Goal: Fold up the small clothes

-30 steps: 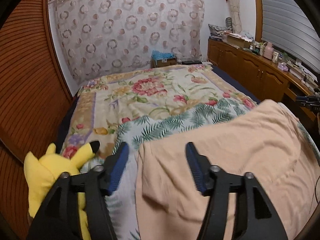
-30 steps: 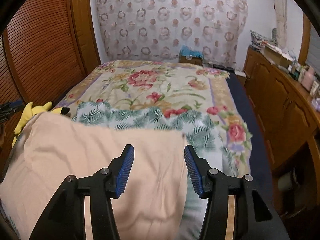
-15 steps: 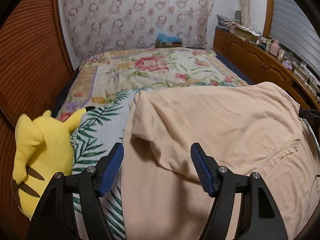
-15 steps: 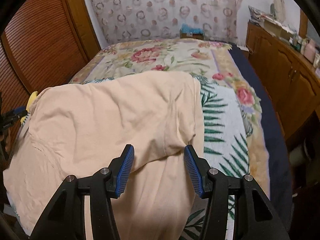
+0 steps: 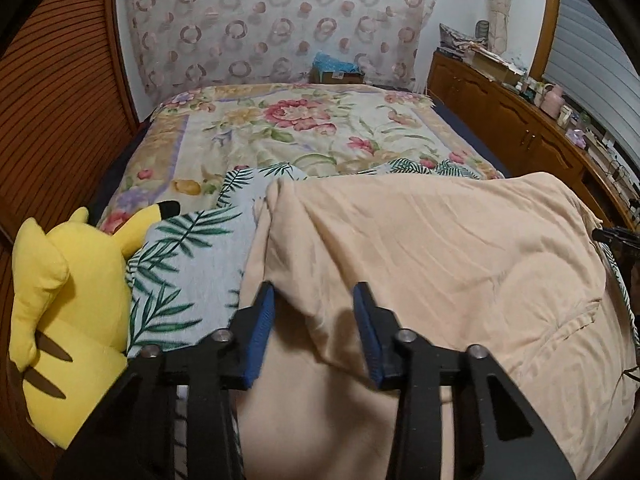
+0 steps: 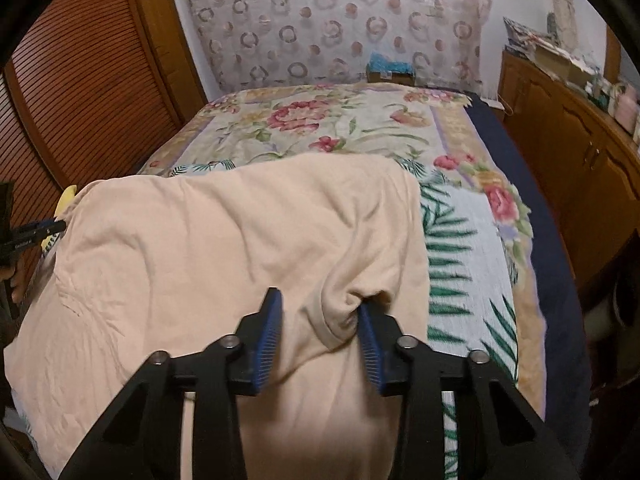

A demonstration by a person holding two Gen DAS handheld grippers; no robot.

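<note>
Our left tongs and right tongs, wide before, are closing around the peach shirt, not yet pinching it.

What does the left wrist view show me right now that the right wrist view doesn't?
Only the left wrist view shows the whole yellow plush toy beside the leaf-print cloth, and the left hand-held gripper closing around a raised fold at the garment's left edge. Only the right wrist view shows the right hand-held gripper closing around a bunched fold near the right edge, with the navy bed edge beyond. Both show the peach garment spread on the floral bedspread.
</note>
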